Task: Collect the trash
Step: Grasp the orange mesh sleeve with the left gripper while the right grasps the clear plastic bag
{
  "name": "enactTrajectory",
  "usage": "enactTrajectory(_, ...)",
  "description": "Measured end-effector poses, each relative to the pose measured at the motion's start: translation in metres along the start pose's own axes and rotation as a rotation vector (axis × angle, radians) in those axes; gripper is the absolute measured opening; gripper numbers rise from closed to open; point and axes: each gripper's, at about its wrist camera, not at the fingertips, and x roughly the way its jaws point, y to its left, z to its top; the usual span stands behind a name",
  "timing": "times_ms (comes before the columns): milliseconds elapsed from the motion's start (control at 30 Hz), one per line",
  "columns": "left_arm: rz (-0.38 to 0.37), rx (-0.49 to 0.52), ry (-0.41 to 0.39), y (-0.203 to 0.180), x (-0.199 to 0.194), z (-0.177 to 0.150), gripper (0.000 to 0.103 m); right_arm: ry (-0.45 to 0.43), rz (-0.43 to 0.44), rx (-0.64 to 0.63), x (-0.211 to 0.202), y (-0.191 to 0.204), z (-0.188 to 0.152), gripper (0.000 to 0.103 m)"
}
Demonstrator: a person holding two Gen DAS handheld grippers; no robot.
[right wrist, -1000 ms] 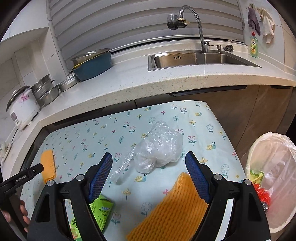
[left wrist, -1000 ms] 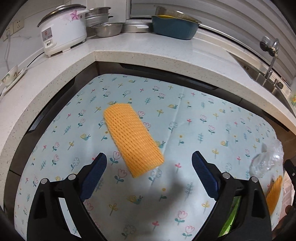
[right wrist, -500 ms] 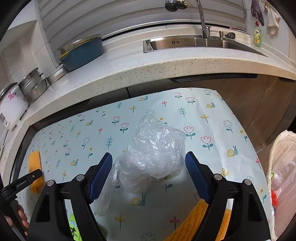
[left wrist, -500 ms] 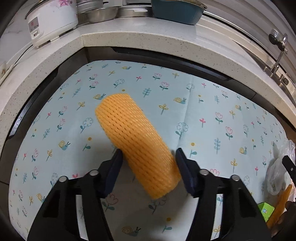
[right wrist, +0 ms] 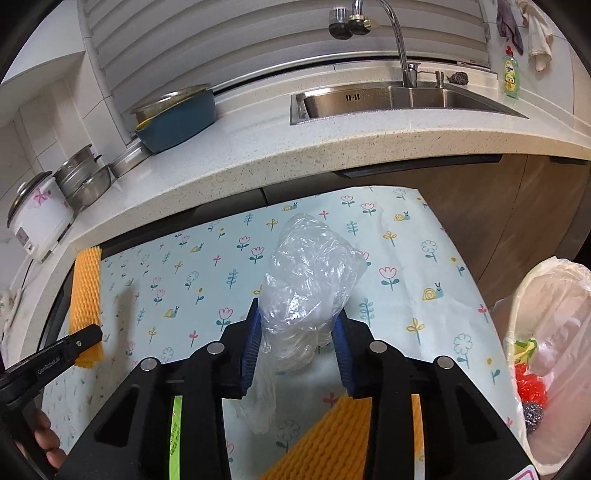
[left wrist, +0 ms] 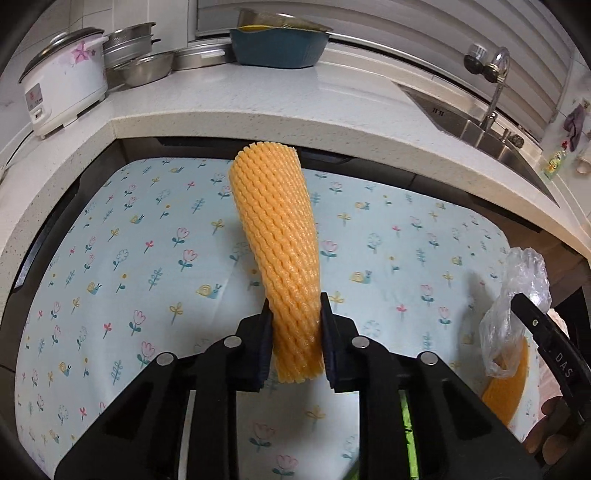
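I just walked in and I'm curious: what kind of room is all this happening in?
A home kitchen, it seems. A steel sink with a curved tap is set in a stone countertop, and a rice cooker stands beside stacked metal bowls.

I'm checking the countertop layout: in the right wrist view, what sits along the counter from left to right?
Rice cooker → steel pots → blue basin → sink → soap bottle.

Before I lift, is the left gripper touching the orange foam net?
Touching: in the left wrist view, both pads of the closing left gripper press the orange foam net, which stands between them.
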Motion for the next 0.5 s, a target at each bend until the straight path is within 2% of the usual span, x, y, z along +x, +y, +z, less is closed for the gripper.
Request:
enactTrajectory(233, -0.055, 0.081, -0.042, -0.061, -0.042, -0.010, 0.022, -0.060, 0.011, 0.031, -0.049, -0.022, 0.002, 0.034)
enactTrajectory(500, -0.114, 0.183, -0.072, -0.129, -0.080, -0.031, 0.022, -0.121, -0.022, 0.082, -0.103, -0.068, -0.003, 0.034)
